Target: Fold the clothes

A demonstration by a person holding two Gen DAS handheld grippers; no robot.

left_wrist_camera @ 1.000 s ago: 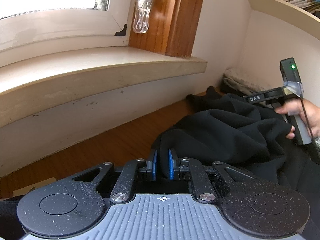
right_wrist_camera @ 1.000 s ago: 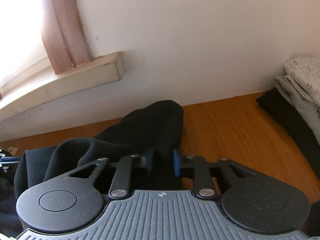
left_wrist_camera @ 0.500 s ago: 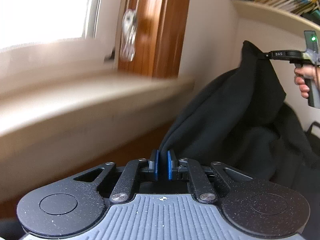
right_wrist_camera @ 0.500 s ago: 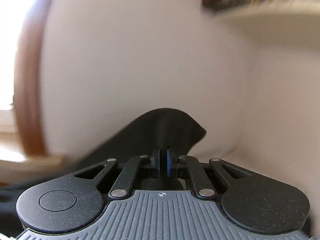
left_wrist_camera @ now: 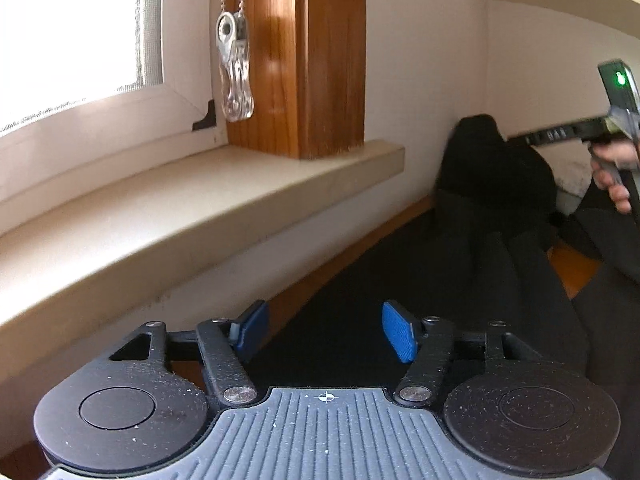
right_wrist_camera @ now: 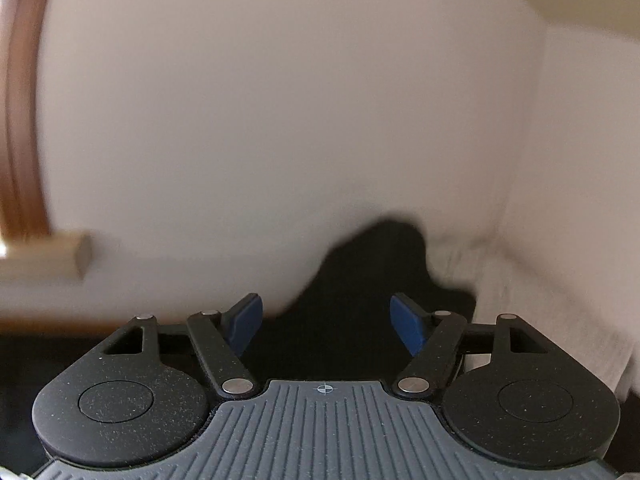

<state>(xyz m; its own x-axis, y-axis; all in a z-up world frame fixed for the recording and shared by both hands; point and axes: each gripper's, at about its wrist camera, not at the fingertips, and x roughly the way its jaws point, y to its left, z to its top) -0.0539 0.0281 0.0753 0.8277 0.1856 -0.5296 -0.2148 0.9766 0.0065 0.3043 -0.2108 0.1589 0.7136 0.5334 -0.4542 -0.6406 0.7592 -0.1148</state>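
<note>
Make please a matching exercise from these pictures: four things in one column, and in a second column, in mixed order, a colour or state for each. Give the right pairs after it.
Things
1. left gripper
2. black garment
3. blind cord pull
4. window frame post

Colour or state
A. clear plastic, hanging on a bead chain
B. brown wood
C. jaws open, holding nothing
D. spread on the wooden table

Pairs: 1-C, 2-D, 3-A, 4-B
</note>
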